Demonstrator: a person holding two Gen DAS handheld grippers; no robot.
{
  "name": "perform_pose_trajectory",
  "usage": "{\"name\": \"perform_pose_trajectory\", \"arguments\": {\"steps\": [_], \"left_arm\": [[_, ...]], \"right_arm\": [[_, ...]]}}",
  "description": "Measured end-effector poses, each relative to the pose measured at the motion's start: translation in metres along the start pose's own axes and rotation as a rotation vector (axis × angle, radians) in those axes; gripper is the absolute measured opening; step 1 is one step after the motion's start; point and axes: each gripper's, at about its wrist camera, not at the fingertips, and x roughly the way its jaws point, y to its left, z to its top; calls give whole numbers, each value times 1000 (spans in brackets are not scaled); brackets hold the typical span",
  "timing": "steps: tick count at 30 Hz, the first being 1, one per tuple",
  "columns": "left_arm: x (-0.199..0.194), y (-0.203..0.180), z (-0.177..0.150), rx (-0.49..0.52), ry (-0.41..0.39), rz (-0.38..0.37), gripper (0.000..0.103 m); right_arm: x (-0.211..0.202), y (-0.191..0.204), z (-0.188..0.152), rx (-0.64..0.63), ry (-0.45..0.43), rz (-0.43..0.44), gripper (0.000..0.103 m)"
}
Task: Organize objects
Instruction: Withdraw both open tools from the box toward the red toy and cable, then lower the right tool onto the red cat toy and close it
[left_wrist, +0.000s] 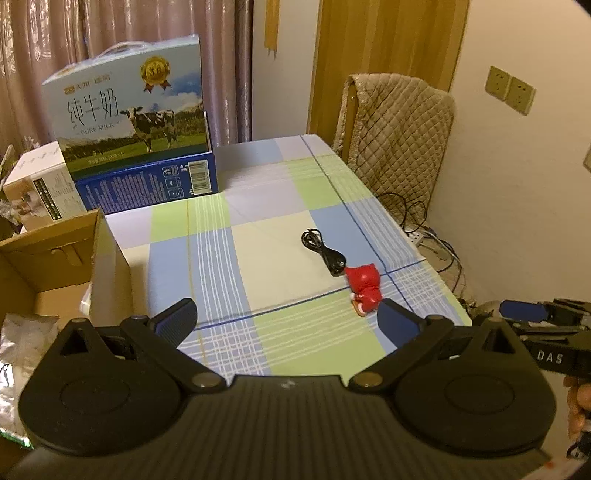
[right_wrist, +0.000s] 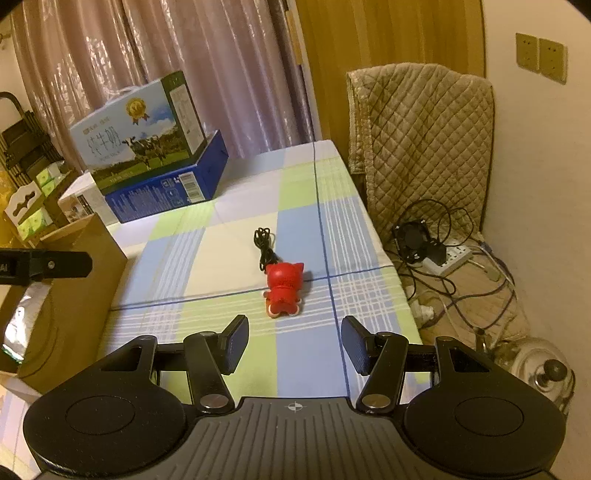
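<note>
Honestly, with both your left tool (left_wrist: 286, 321) and right tool (right_wrist: 293, 345) spread wide and empty, you were best off dropping the right one straight over the red figurine (right_wrist: 283, 291) lying on the counter (right_wrist: 221, 251), touching the black cable (right_wrist: 264, 247).

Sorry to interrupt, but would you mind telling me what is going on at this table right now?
A person holds a gripper in each hand over a checked tablecloth. Both the left gripper and right gripper are open and empty. A red toy figure lies ahead of them, with a coiled black cable just behind it. An open cardboard box stands to the left.
</note>
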Motion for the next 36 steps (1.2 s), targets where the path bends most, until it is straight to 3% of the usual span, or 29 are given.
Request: {"name": "perform_pose_trajectory", "arguments": {"steps": [20,29,36], "left_arm": [[118,17,24,5,50,28,102],[143,22,28,-17,56,23,102],[154,26,26,-26,69,22,102]], "right_arm": [[150,0,11,-27,43,37,53],[200,8,16,-57,59,-15,53],[213,11,15,-70,59,-47,49]]}}
